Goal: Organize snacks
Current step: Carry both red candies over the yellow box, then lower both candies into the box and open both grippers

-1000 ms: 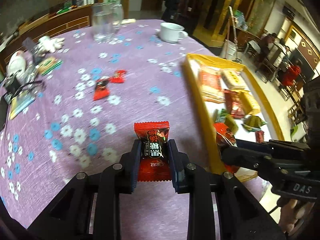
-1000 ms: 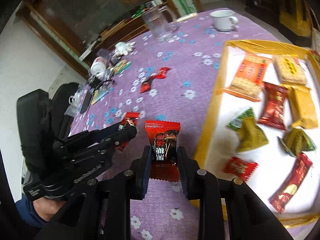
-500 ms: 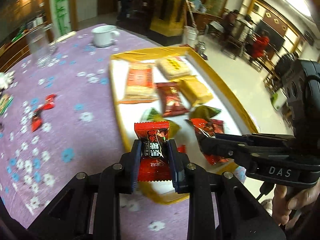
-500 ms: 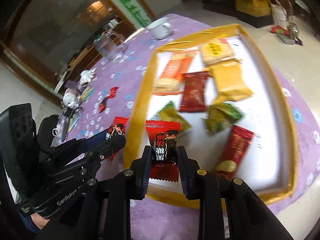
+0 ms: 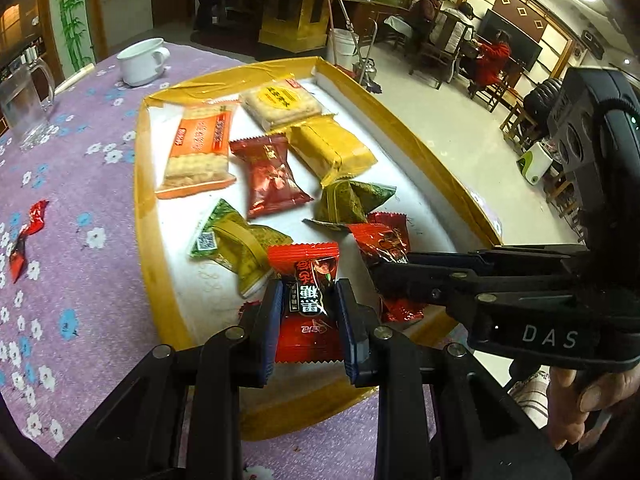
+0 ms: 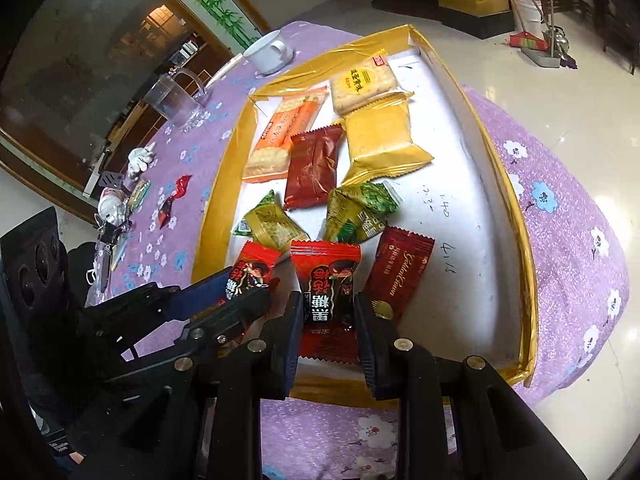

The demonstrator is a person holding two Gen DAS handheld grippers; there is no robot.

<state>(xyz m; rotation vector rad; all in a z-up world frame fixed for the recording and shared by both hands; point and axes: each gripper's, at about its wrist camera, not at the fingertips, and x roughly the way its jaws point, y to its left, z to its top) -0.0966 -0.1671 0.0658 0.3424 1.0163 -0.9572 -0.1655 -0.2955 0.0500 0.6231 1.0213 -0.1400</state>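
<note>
Left wrist view: yellow-rimmed tray (image 5: 160, 264) w/ white floor fills centre frame, on purple flowered tabletop (image 5: 72, 168). Inside: orange cracker pack (image 5: 200, 148), dark red pouch (image 5: 270, 178), yellow pack (image 5: 332, 150), two green pouches. White cup (image 5: 142, 60) upper left, stray red candy (image 5: 26, 236) far left on the cloth. Left tool (image 5: 308, 312), lower centre, clamped on red candy (image 5: 306, 276) over tray's near end. Right tool (image 5: 384, 270) comes in from the right, clamped on second red candy (image 5: 384, 244), just beside the first, above the wrappers already there.
</note>
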